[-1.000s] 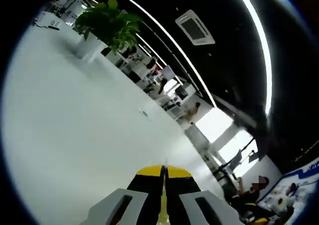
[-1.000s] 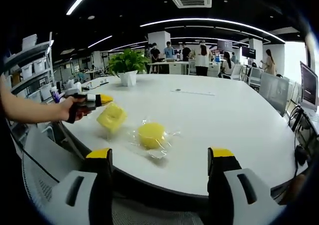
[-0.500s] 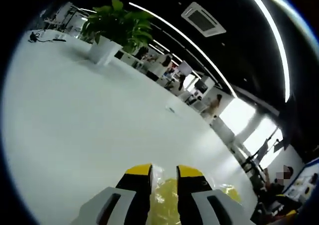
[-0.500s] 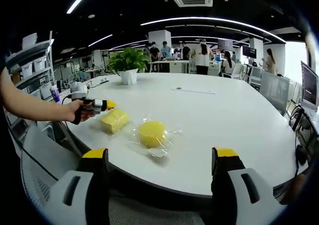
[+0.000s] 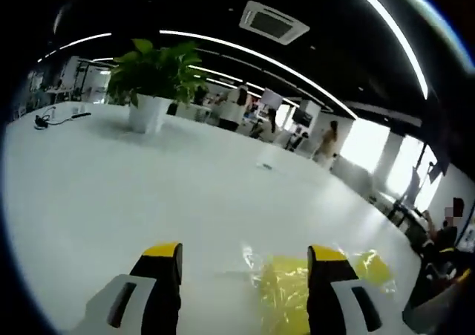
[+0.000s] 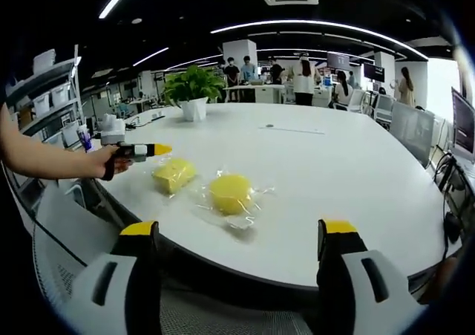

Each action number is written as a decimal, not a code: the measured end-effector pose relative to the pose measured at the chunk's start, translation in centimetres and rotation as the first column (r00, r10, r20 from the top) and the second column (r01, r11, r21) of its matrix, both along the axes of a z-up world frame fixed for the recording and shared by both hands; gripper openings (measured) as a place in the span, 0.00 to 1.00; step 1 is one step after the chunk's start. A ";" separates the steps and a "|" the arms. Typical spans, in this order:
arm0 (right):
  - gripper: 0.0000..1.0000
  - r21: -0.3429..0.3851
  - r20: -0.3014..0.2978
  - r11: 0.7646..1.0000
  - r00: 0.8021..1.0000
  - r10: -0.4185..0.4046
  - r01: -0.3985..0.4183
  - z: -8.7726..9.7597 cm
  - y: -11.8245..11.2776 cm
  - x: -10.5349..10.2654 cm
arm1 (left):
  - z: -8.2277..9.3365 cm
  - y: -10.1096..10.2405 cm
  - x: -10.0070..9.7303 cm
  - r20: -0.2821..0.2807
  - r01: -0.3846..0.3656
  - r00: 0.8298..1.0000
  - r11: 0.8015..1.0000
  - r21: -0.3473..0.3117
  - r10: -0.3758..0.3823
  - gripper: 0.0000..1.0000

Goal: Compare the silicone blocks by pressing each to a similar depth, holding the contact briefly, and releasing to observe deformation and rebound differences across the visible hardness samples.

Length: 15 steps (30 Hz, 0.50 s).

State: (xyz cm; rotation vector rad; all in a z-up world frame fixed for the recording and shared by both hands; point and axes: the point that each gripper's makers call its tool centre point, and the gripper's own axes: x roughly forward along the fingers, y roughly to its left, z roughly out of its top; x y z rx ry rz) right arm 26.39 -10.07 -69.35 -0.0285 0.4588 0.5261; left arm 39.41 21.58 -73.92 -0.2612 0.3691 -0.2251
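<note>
Left gripper view: left tool [image 5: 245, 275] spread wide, jaws empty, hanging low over the white counter [image 5: 111, 201]. Just past the jaw tips lies a yellow block in a clear wrapper [image 5: 289, 290], partly behind the right-hand jaw; a second yellow block [image 5: 375, 268] sits beyond it, also wrapped. Potted plant [image 5: 152, 79] far back on the counter. People at desks in the background, too small to say more.

Right gripper view: right tool [image 6: 237, 253] also spread, pinching nothing, held back off the counter edge [image 6: 312, 268]. On the counter, the squarish yellow block [image 6: 174, 175] sits just beside the round yellow block [image 6: 230, 192]; whether they touch I cannot tell. The round one is in crinkled clear film. The left tool [image 6: 156, 150] shows from the left side, in a person's hand [image 6: 111, 164], tip near the squarish block but apart from it.

Handling, as a judgement: both blocks look light and soft, silicone that should dent under a jaw tip and spring back, with hardness likely differing between them. The film looks slippery, so a block may skate on the smooth counter if pushed off-centre. Best contact is straight down on the middle of the top face, not the edges. Nothing fragile; the film could wrinkle or shift and mask the dent.
</note>
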 end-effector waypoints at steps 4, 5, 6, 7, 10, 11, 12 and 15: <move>0.82 0.018 0.004 1.000 1.000 0.002 -0.002 0.2 0.1 0.0 | 1.2 -1.3 -1.8 0.023 0.067 0.997 0.997 0.035 -0.067 0.82; 0.82 0.022 0.004 1.000 1.000 0.004 -0.004 0.2 0.1 0.0 | 1.4 -1.9 -2.4 0.020 0.096 0.995 0.994 0.045 -0.097 0.83; 0.82 0.028 0.006 1.000 1.000 0.006 -0.006 0.3 0.1 -0.1 | 1.6 -2.3 -2.8 0.024 0.118 0.992 0.991 0.067 -0.120 0.84; 0.82 0.031 0.008 0.999 1.000 0.006 -0.006 0.3 0.1 -0.1 | 1.9 -3.0 -3.3 0.035 0.147 0.988 0.985 0.092 -0.150 0.85; 0.82 0.038 0.013 0.999 1.000 0.009 -0.010 0.4 0.2 -0.1 | 2.4 -4.6 -4.6 0.038 0.206 0.977 0.972 0.116 -0.212 0.89; 0.82 0.042 0.015 0.999 1.000 0.011 -0.012 0.5 0.3 -0.1 | 2.4 -4.9 -4.9 0.037 0.211 0.976 0.970 0.119 -0.217 0.92; 0.82 0.045 0.017 0.999 1.000 0.012 -0.013 0.5 0.3 -0.1 | 2.4 -5.1 -5.4 0.027 0.220 0.974 0.967 0.130 -0.225 0.96; 0.82 0.050 0.023 0.999 1.000 0.017 -0.018 0.6 0.4 -0.2 | 3.0 -5.2 -6.3 0.043 0.227 0.971 0.965 0.132 -0.235 1.00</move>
